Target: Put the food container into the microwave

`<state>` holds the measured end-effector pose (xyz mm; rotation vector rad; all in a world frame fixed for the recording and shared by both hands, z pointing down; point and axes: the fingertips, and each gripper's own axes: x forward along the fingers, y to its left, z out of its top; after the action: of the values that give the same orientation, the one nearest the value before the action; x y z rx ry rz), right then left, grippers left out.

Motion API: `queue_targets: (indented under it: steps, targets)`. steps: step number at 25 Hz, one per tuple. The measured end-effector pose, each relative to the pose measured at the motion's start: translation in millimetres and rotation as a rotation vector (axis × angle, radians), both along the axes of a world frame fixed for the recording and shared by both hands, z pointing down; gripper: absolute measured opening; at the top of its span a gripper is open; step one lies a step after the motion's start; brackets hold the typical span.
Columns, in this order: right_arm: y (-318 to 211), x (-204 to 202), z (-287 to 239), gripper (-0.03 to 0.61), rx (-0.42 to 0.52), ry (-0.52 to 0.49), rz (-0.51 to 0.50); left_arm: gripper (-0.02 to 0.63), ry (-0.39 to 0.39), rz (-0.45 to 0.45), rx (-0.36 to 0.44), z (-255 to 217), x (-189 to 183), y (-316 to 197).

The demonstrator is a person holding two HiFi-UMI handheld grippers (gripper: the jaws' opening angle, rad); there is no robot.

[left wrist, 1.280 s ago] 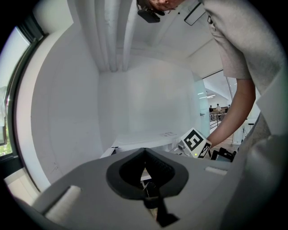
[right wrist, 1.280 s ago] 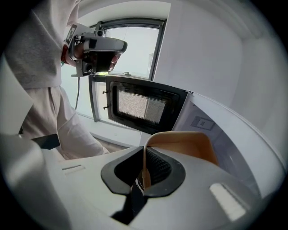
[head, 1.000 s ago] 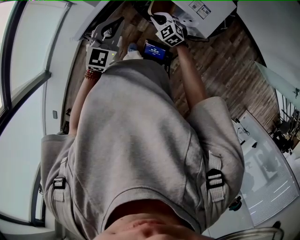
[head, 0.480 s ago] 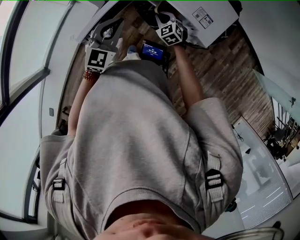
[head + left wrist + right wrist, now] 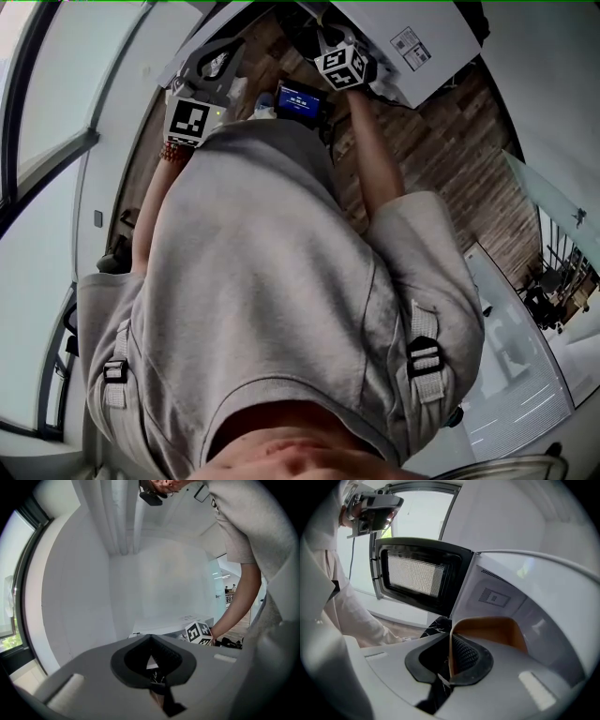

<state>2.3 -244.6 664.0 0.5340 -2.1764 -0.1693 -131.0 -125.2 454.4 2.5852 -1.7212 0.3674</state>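
Observation:
In the right gripper view, my right gripper [image 5: 451,656] is shut on the thin side wall of an orange-brown food container [image 5: 490,631]. The container sits at the mouth of the white microwave cavity [image 5: 534,597], and the dark microwave door [image 5: 419,576] stands open to its left. From the head view the right gripper [image 5: 339,64] reaches against the white microwave [image 5: 417,37], and the container is hidden there. My left gripper [image 5: 208,70] hangs to the left, away from the microwave. Its jaws [image 5: 152,660] are shut on nothing and point at a white wall.
The person's grey-shirted torso [image 5: 272,281] fills most of the head view. A small device with a lit blue screen [image 5: 300,100] lies below the microwave, over a wooden floor [image 5: 441,159]. White wall and window frames [image 5: 56,150] run along the left.
The right gripper has edged up and farther toward the microwave, still holding the container. The left gripper has drifted slightly upward.

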Motion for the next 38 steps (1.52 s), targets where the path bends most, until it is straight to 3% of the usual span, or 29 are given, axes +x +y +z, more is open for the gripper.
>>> queue_targets:
  steps: [5,11,15,38]
  targets:
    - [-12.6,-0.5,8.8,0.031,0.021,0.010,0.049,0.002,0.003,0.031,0.019,-4.0,-1.9,2.8]
    - [-19.2,-2.3,13.1,0.032,0.023,0.012,0.075,0.002,0.039,0.023,-0.040,-2.2,-9.5,7.4]
    - [-26.6,-2.4,16.5,0.032,0.024,0.021,0.095,0.002,0.025,0.042,-0.027,-0.3,-10.4,4.9]
    - [-45.5,-8.2,30.1,0.038,0.054,0.083,0.112,0.002,0.045,0.035,-0.055,4.1,-21.0,0.9]
